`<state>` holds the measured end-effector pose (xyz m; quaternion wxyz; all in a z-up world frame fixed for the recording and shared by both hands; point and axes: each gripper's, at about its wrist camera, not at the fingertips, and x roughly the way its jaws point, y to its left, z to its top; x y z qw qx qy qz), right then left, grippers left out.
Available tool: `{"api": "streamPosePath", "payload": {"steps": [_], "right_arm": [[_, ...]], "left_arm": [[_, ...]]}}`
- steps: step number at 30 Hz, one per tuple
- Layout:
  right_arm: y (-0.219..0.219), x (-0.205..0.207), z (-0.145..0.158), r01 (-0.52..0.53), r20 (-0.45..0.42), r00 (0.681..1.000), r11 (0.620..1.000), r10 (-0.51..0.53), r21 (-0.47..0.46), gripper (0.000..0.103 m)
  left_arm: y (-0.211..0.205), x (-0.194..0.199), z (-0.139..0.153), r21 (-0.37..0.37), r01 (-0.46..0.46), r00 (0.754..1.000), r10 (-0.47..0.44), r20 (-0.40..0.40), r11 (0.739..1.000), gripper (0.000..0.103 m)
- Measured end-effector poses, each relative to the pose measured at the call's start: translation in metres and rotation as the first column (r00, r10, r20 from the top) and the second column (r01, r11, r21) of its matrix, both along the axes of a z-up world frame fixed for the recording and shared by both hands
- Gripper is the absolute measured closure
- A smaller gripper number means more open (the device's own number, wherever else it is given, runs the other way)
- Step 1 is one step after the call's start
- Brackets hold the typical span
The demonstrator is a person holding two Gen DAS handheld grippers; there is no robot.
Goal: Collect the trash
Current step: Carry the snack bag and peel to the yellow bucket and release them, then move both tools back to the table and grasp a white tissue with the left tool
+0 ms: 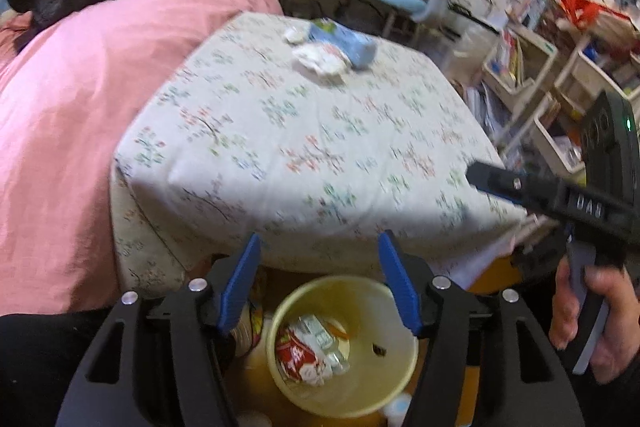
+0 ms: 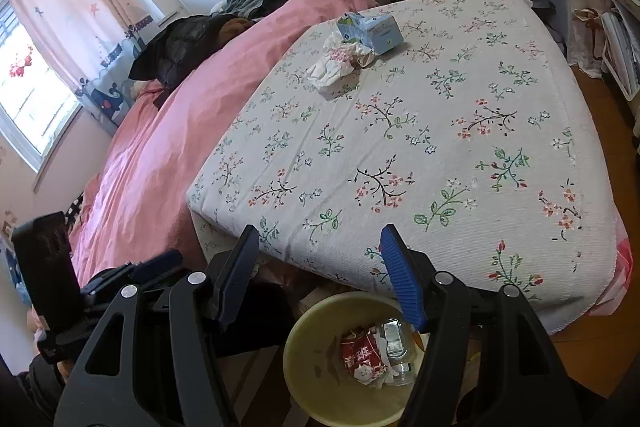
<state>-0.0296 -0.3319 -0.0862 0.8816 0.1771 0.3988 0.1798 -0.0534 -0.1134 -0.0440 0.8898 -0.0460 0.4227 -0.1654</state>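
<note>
Left gripper (image 1: 318, 283) jaws released above yellow bin (image 1: 344, 347) holding red wrapper (image 1: 296, 351), right gripper (image 2: 320, 279) jaws released and empty, crumpled tissue (image 2: 334, 67) beside blue tissue pack (image 2: 370, 31) on floral bed cover (image 2: 400, 147).

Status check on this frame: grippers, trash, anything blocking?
Left gripper open, empty, above yellow bin; right gripper open, empty. Red wrapper in bin; crumpled tissue and blue tissue box on floral sheet. Nothing blocking.
</note>
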Motion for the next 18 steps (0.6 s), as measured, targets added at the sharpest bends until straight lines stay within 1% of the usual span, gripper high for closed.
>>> {"api": "streamPosePath", "payload": {"steps": [5,8,9,18], "right_arm": [[0.0019,0.0007,-0.0025,0.004,-0.004,1.0,1.0,-0.004,-0.01,0.042],[0.0022,0.0014,-0.0039,0.006,-0.003,1.0,1.0,-0.006,-0.014,0.042],[0.0025,0.0014,-0.0041,0.006,-0.002,1.0,1.0,-0.006,-0.017,0.042],[0.0033,0.0028,-0.0075,0.013,-0.005,1.0,0.999,-0.013,-0.036,0.042]], "left_arm": [[0.0047,0.0033,0.0042,0.009,-0.057,0.997,0.056,0.047,0.998,0.036],[0.0064,0.0047,0.0047,0.023,-0.081,0.995,0.079,0.061,0.996,0.034],[0.0068,0.0052,0.0047,0.026,-0.087,0.994,0.085,0.065,0.996,0.031],[0.0094,0.0047,0.0053,0.052,-0.112,0.99,0.108,0.087,0.992,0.028]]}}
